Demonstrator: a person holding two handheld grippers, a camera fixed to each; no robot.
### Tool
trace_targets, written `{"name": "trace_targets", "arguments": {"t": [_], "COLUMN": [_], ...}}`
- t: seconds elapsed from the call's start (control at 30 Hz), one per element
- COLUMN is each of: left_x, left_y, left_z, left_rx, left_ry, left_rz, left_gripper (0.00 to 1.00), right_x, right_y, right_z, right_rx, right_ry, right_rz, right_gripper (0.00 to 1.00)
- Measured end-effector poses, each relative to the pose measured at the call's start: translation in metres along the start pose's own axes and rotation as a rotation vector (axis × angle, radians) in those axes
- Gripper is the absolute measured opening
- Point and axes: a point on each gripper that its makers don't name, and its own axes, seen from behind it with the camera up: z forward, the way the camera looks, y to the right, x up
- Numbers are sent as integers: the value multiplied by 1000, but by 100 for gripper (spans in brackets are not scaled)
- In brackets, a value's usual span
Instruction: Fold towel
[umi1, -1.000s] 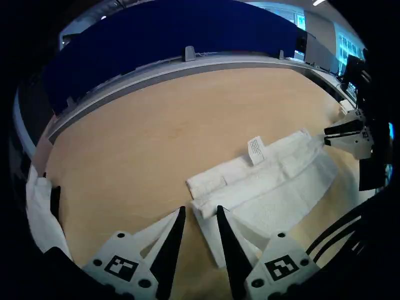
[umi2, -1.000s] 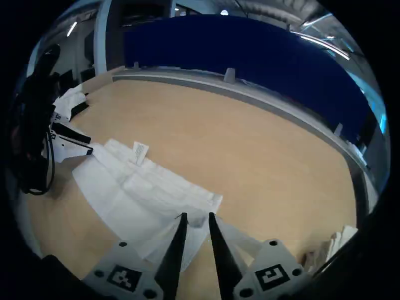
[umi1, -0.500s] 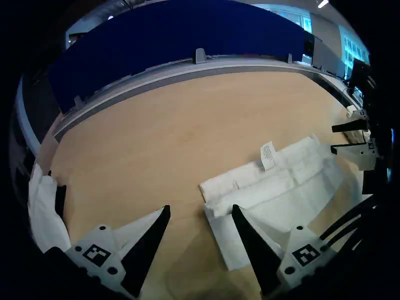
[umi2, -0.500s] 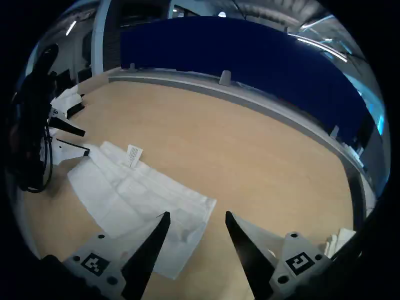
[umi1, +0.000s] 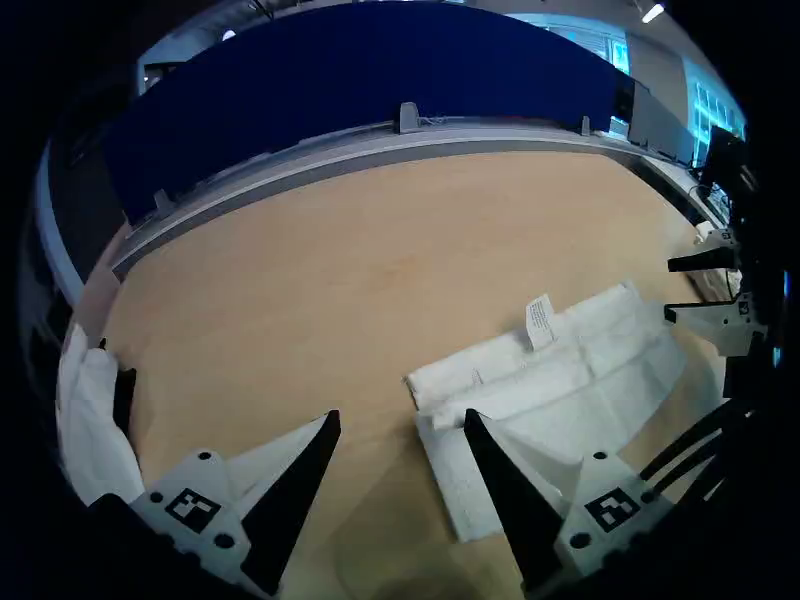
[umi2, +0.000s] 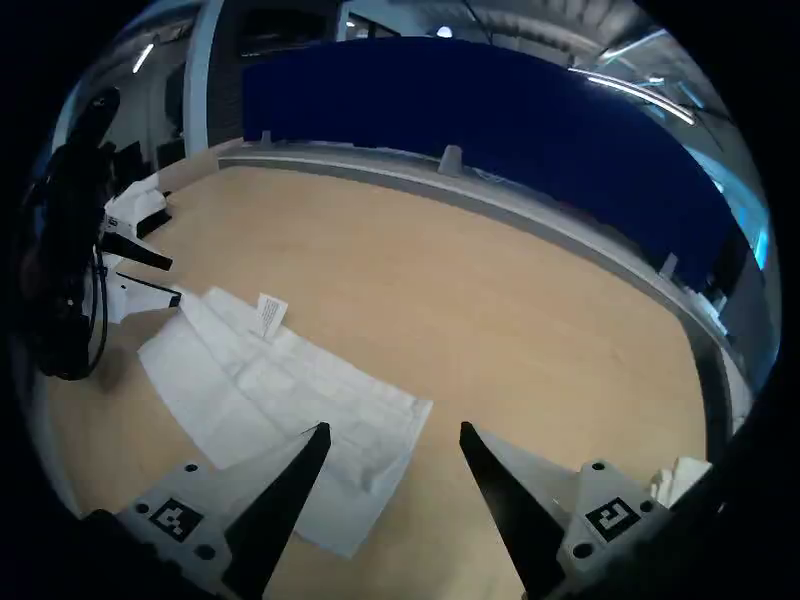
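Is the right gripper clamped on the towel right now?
No, the right gripper has its fingers spread wide apart, and the white towel lies loose on the table, unpinched.

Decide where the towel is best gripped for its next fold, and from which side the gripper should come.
Probably a corner of the short end. The towel lies flat on the table as a long layered strip, and its short end sits just ahead of the open left gripper. Come in low from that end, so one finger slides under all layers.
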Motion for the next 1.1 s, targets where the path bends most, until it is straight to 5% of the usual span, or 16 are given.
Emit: {"name": "trace_targets", "arguments": {"t": [0.7,1.1], "left_x": [-15,-32], "left_y": [-8,-19], "left_z": [-31,-55], "left_rx": [11,50], "left_ry": [19,30], "left_rz": [-46,-98], "left_gripper": [92,92], "right_x": [-1,10], "right_y": [-15,-46], "right_z": [-11,-7], "right_rx": [28,80], "right_ry": [3,13], "right_rz": [-18,-54], "right_gripper": [100,100]}}
